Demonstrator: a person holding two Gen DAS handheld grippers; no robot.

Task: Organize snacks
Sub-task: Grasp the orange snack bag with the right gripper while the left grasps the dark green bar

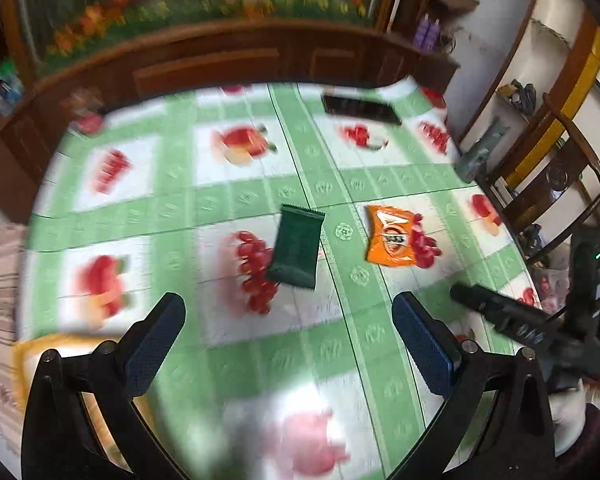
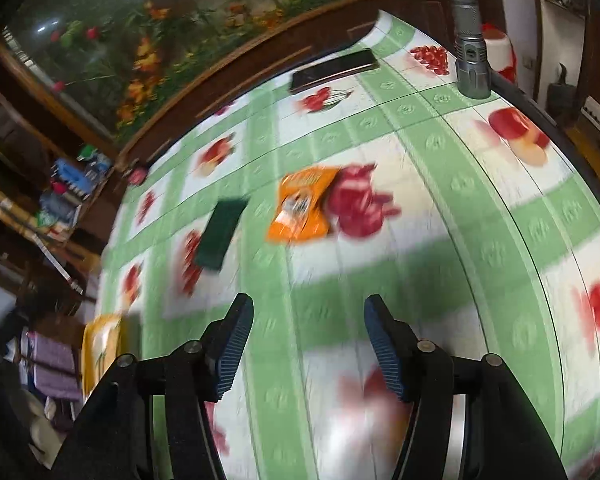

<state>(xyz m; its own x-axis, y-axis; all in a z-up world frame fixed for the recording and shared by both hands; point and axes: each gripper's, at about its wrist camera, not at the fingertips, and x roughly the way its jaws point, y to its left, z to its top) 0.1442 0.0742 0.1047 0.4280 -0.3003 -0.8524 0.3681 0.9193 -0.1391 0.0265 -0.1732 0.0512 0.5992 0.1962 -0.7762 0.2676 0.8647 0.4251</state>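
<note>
A dark green snack packet lies on the fruit-print tablecloth, with an orange snack packet to its right. My left gripper hangs open above the cloth, just short of the green packet, with nothing between its fingers. One black finger of my right gripper shows at the right edge of the left wrist view. In the right wrist view the orange packet and the green packet lie ahead. My right gripper is open and empty, well short of both.
A yellow container sits at the table's near left edge. A black phone lies at the far side. A grey flashlight stands at the far right edge. A wooden chair is beside the table, and a wooden cabinet is behind it.
</note>
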